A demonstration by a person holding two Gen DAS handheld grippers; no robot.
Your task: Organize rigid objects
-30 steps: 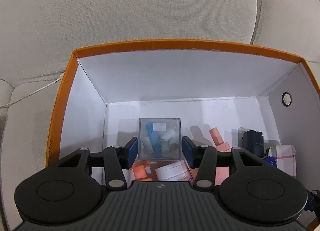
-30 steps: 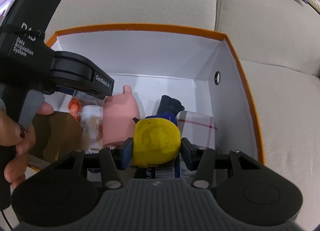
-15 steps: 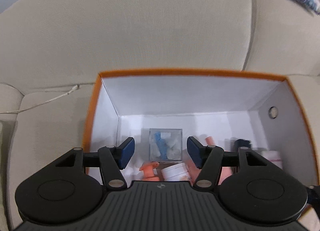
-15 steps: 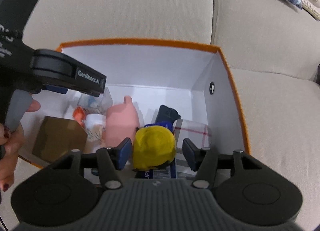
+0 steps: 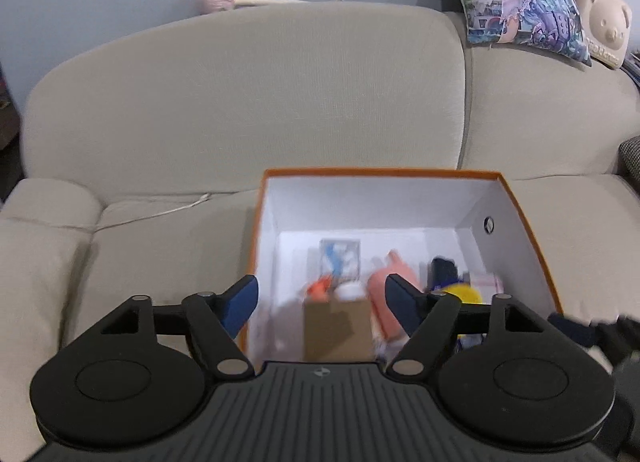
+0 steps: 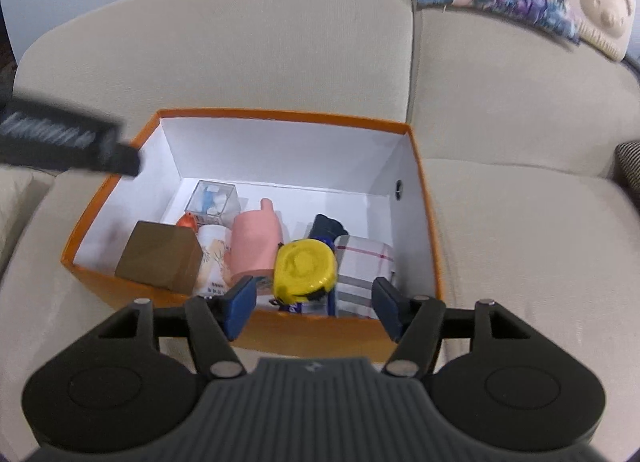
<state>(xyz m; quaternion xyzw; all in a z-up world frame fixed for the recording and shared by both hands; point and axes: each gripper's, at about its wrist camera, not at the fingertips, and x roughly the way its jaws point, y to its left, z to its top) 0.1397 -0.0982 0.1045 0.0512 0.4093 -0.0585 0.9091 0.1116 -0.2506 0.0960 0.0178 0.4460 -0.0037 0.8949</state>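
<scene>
Now both grippers (image 6: 310,308) above box (image 6: 280,115).

— Where does everything sit?
— The orange cardboard box (image 6: 256,326) rests on the beige sofa seat (image 6: 520,229). In it, the brown cardboard cube (image 6: 160,258) lies left, the pink plastic bottle (image 6: 254,242) in the middle, and the yellow round tape measure (image 6: 305,270) right of it.
— Behind?
— The clear plastic cube (image 6: 212,199) sits at the back, left.
</scene>
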